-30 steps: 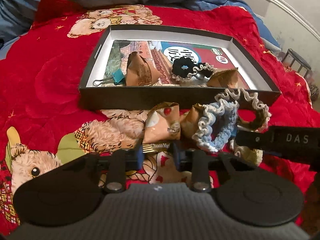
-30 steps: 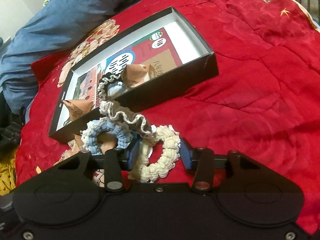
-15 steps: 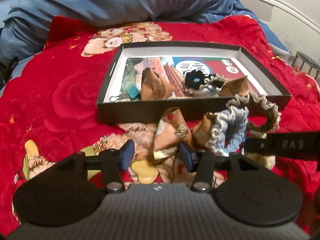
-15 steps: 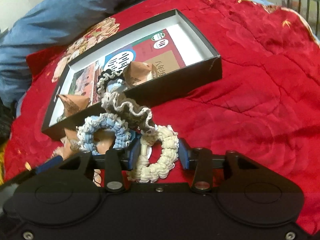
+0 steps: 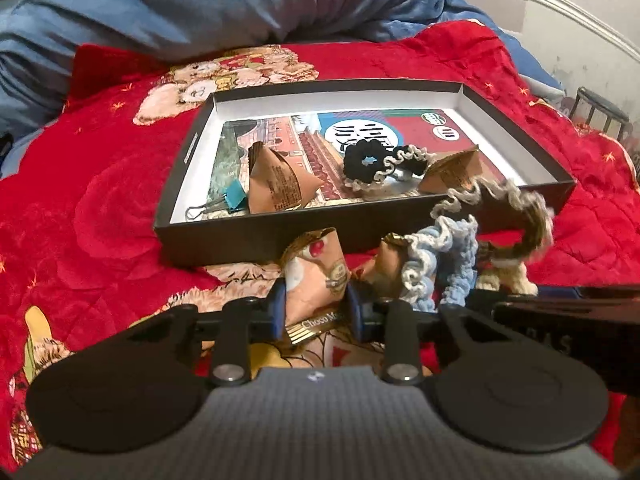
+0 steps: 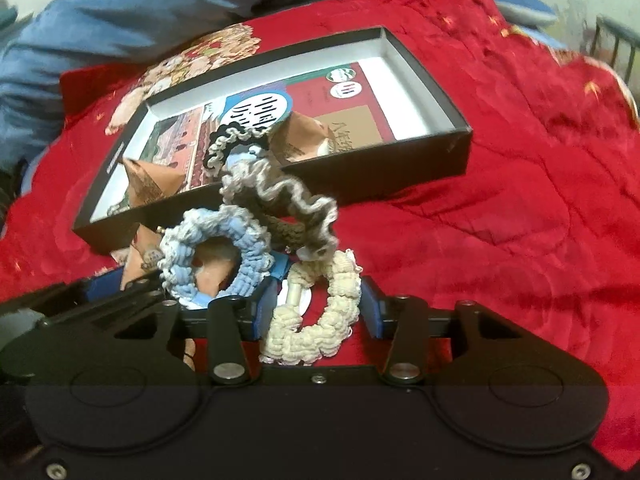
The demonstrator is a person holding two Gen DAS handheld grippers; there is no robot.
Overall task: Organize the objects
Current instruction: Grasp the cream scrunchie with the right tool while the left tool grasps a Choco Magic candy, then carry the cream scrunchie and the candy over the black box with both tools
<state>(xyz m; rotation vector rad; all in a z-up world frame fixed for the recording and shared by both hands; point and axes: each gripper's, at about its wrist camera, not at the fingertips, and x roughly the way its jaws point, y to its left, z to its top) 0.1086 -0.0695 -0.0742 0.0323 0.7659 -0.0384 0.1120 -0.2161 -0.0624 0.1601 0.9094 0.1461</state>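
A black shallow box (image 5: 256,240) (image 6: 384,172) lies on the red quilt and holds two brown snack packets (image 5: 276,184), a black scrunchie (image 5: 364,160) and a teal binder clip (image 5: 234,198). My left gripper (image 5: 316,312) is shut on a Choco snack packet (image 5: 318,276) just in front of the box. My right gripper (image 6: 318,304) is shut on a cream scrunchie (image 6: 324,320); a blue scrunchie (image 6: 224,256) (image 5: 444,268) and a brown scrunchie (image 6: 288,208) (image 5: 516,216) hang with it.
The red quilt (image 6: 500,200) with bear prints covers the bed. A blue duvet (image 5: 200,8) is heaped behind the box. Another brown packet (image 5: 386,264) lies by the scrunchies. A bed rail (image 5: 600,112) stands at the far right.
My left gripper opened, then closed on the Choco packet and lifted it nearer the box. My right gripper rose with the scrunchies and turned toward the box.
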